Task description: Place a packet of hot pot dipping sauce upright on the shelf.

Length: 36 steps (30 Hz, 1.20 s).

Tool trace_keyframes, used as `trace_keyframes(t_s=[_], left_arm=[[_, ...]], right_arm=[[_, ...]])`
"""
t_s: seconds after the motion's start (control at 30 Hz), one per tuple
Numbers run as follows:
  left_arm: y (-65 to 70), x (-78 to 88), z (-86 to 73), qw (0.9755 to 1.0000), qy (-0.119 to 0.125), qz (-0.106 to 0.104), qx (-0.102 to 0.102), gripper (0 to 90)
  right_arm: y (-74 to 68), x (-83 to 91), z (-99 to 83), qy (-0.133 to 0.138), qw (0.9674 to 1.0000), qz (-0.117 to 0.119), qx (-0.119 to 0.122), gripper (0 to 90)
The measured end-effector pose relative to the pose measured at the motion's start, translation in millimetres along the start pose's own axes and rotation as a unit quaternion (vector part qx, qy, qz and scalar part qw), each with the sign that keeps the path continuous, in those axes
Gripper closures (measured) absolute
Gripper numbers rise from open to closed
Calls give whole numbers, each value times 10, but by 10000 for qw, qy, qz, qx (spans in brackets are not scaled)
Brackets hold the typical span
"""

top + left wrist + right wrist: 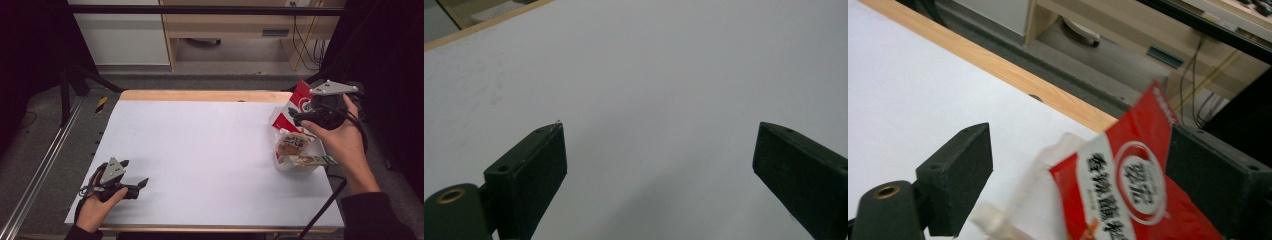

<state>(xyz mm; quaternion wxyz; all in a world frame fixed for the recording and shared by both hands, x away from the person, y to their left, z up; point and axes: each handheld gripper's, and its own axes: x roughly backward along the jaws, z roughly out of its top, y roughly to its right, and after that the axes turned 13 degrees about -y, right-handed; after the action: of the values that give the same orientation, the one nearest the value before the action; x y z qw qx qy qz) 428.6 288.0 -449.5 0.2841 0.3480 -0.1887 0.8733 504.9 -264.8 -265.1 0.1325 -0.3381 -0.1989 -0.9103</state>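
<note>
at the right edge of the white, matte desk (200, 145), the right hand-held gripper (306, 116) hangs over a clear plastic tub (295, 160) that holds crinkly wrapped snacks. its blocky black jaws stand wide, pressing on nothing. a glossy red packet (295, 107) with white print leans up from the tub; in the right gripper view the red packet (1128, 195) sits between the jaws, its far edge by the right one, with the desk's pale wooden rim (998, 70) behind. near the front left corner the left hand-held gripper (135, 175) rests low, jaws wide over bare sheet. beyond the desk stands a light wooden shelf (225, 30).
</note>
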Motion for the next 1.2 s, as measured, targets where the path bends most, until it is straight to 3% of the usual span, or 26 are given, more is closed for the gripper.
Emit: trace_keyframes(t_s=[0.27, 0.37, 0.63, 1.2], left_arm=[[-24, 10, -9, 10000, 24, 40, 49, 66], [-25, 9, -7, 10000, 23, 45, 40, 66], [-34, 11, -11, 10000, 37, 41, 65, 61], [-62, 23, -20, 9999, 70, 79, 99, 56]], right_arm=[[-481, 48, 59, 88, 9989, 361, 281, 88], [-591, 47, 52, 116, 9983, 454, 358, 87], [-822, 24, -33, 178, 9966, 696, 399, 79], [-1192, 3, -277, 281, 9941, 971, 398, 68]])
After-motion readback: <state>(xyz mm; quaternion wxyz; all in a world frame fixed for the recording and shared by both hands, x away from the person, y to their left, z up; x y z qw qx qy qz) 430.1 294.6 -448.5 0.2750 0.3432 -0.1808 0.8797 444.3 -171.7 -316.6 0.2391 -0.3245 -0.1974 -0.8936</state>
